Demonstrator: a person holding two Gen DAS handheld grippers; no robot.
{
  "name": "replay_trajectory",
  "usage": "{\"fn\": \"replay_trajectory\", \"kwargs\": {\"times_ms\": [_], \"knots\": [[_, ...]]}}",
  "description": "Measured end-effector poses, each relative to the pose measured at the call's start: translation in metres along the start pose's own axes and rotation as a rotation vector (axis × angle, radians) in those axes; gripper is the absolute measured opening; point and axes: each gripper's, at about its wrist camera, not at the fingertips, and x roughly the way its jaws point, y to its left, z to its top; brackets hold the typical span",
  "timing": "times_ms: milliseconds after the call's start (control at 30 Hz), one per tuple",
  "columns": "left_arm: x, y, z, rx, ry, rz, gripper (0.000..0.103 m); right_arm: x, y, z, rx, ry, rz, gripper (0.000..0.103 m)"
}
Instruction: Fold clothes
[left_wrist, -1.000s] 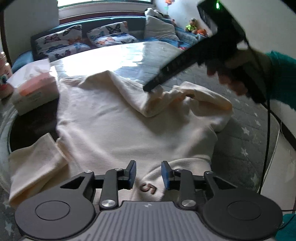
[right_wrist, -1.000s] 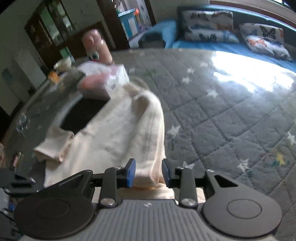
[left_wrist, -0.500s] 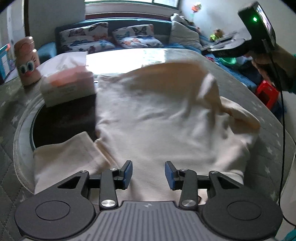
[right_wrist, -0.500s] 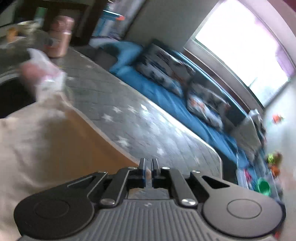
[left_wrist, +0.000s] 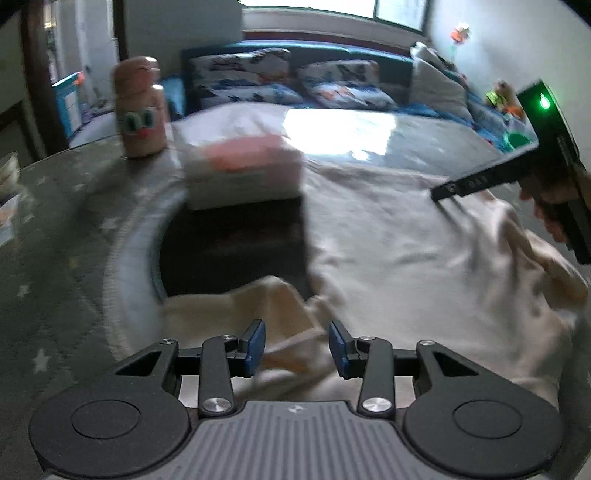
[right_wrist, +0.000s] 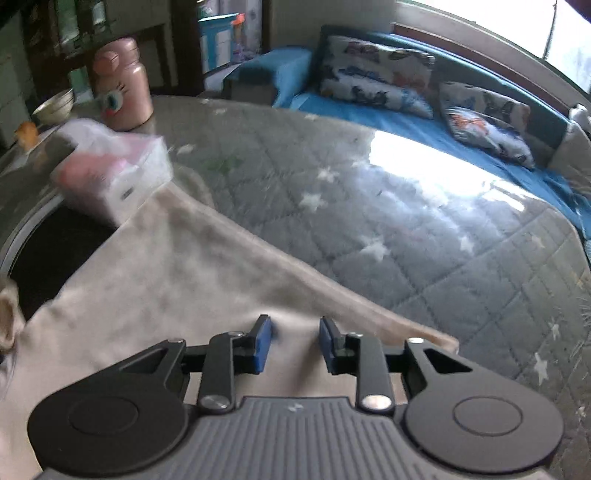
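Note:
A cream garment lies spread over the round table, one sleeve stretched out at its near left. My left gripper hovers open just above that sleeve, with cloth under the gap and the pads not pressing on it. In the right wrist view the garment runs to a straight folded edge. My right gripper hangs over that edge, its jaws opening and nothing pinched between them. From the left wrist view the right gripper is over the garment's far right side, held by a hand.
A tissue box sits at the garment's far left corner, with a pink bottle behind it. A dark round inset shows beside the cloth. The grey star-quilted table cover stretches right. A blue sofa stands behind.
The right gripper, shut on lifted cloth half a second ago, has opened and the garment lies flat. The left gripper has swung left, from the shirt body to over the sleeve.

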Motion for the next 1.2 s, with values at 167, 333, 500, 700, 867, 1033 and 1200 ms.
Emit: {"fn": "replay_trajectory", "kwargs": {"times_ms": [167, 333, 500, 700, 867, 1033, 1200], "knots": [[-0.020, 0.007, -0.008, 0.013, -0.059, 0.016, 0.042, -0.030, -0.008, -0.005, -0.007, -0.034, 0.021, 0.029], [-0.012, -0.012, -0.012, 0.082, -0.040, -0.021, 0.046, -0.080, -0.025, -0.034, -0.004, -0.048, 0.038, 0.029], [0.004, -0.024, -0.019, 0.132, -0.007, 0.011, 0.034, -0.107, -0.025, -0.070, -0.032, -0.009, 0.026, 0.036], [-0.011, -0.008, -0.018, 0.086, -0.061, 0.059, 0.007, -0.124, -0.047, -0.109, 0.111, -0.051, -0.033, 0.036], [-0.031, 0.023, -0.009, 0.012, -0.116, 0.142, 0.006, -0.110, -0.073, -0.130, 0.248, -0.019, 0.040, 0.036], [-0.045, 0.060, -0.003, -0.090, -0.139, 0.225, 0.006, -0.096, -0.081, -0.134, 0.333, -0.043, 0.094, 0.015], [-0.064, 0.093, -0.004, -0.184, -0.166, 0.280, 0.006, -0.121, -0.086, -0.140, 0.368, -0.145, -0.034, 0.004]]}}
